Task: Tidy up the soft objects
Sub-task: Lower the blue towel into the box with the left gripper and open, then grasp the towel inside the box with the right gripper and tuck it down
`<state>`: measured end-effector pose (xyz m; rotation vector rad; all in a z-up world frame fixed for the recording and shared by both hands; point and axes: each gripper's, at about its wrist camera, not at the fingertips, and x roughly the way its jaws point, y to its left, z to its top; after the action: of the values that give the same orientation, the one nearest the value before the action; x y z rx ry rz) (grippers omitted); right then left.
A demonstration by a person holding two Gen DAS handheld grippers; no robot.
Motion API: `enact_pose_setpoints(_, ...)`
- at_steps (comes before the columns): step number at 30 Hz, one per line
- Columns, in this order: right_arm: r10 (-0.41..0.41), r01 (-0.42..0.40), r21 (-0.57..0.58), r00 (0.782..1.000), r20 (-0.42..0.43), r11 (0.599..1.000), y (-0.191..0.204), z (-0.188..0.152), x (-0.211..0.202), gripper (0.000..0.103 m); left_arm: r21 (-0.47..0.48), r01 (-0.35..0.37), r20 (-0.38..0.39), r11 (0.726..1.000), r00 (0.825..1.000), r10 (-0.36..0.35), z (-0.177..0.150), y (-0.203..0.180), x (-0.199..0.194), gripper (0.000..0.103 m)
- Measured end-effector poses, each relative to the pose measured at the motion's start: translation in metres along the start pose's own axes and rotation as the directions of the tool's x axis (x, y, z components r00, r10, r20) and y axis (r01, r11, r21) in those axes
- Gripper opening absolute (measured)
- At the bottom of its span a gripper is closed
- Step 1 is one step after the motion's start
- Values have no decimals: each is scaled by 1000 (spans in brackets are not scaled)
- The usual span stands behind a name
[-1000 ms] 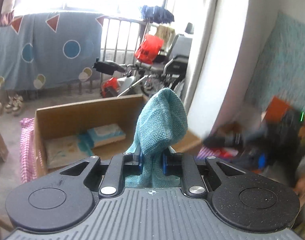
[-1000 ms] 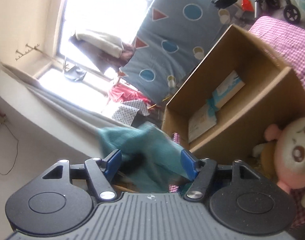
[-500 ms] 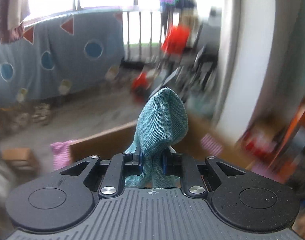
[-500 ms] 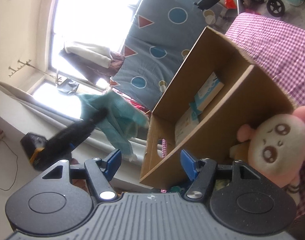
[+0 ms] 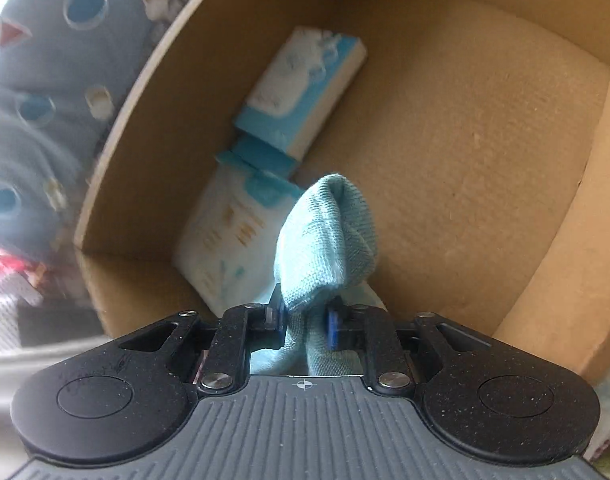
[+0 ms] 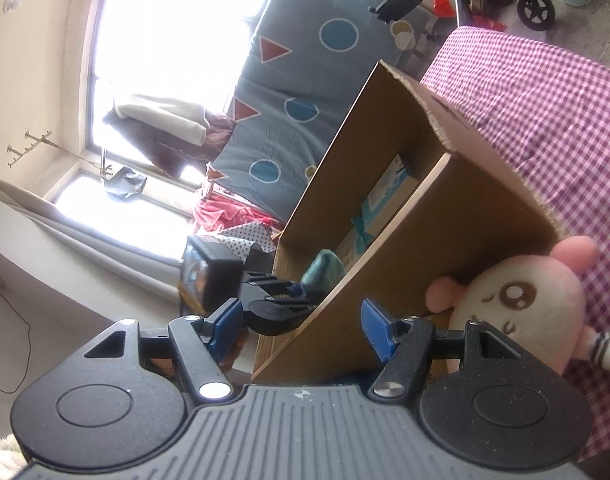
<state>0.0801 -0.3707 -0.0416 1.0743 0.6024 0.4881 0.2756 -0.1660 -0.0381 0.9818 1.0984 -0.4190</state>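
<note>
Your left claw [image 5: 304,320] points down into the cardboard box [image 5: 465,152], jaws just easing apart, teal cloth [image 5: 329,240] between them above bare floor. Right claw [image 6: 301,320] gapes empty.

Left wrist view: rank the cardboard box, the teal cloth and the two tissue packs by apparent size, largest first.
1. cardboard box
2. teal cloth, though it sits nearest the camera
3. tissue packs: alike, not ranked

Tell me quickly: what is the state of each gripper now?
Left gripper: jaws just been opening, teal cloth between them, over the cardboard box.
Right gripper: open, holding nothing.
</note>
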Motion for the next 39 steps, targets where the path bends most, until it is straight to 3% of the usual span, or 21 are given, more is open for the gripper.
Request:
enact_pose_setpoints(1,-2,2,4,1000,1,1000,-1,0,-1,68,-23,33,-5,999,999,-33,0,4,1,24)
enact_pose_setpoints(3,-12,12,9,1000,0,1000,-2,-1,-2,68,-76,106,10,992,994,-105,-3,13,-2,45)
enact_pose_setpoints(4,-17,17,8,1000,-2,1000,-2,-1,-2,68,-118,137,29,984,990,-135,-7,20,-6,49)
enact_pose_setpoints(8,-25,25,-9,1000,-8,1000,5,-1,-3,68,-268,250,180,930,962,-207,-24,47,-42,73)
enact_pose_setpoints(11,-28,27,-48,999,-15,998,20,1,-3,68,-359,318,303,877,929,-213,-50,69,-76,76)
enact_pose_setpoints(15,-26,19,-140,998,-49,990,53,8,3,68,-436,388,469,812,868,-163,-93,84,-117,87)
enact_pose_setpoints(18,-26,5,-191,994,-109,981,82,18,19,68,-472,426,586,772,806,-86,-139,84,-143,99)
enact_pose_setpoints(20,-33,-2,-210,986,-161,978,100,26,36,68,-508,435,638,743,770,-13,-172,76,-154,99)
enact_pose_setpoints(23,-84,17,-249,962,-260,968,125,39,79,68,-556,442,680,704,729,80,-220,62,-160,100)
enact_pose_setpoints(26,-201,74,-362,923,-327,929,153,49,134,68,-599,450,686,662,715,135,-251,50,-159,100)
enact_pose_setpoints(30,-349,130,-480,847,-401,868,176,52,225,66,-644,469,681,604,712,173,-279,36,-137,100)
enact_pose_setpoints(33,-501,212,-594,780,-376,776,174,45,293,53,-655,528,693,541,706,150,-297,39,-123,100)
enact_pose_setpoints(36,-600,282,-614,692,-402,737,146,37,339,49,-661,566,700,492,702,132,-310,44,-116,100)
enact_pose_setpoints(39,-667,304,-630,569,-481,714,112,23,354,49,-675,564,693,476,706,148,-321,50,-110,100)
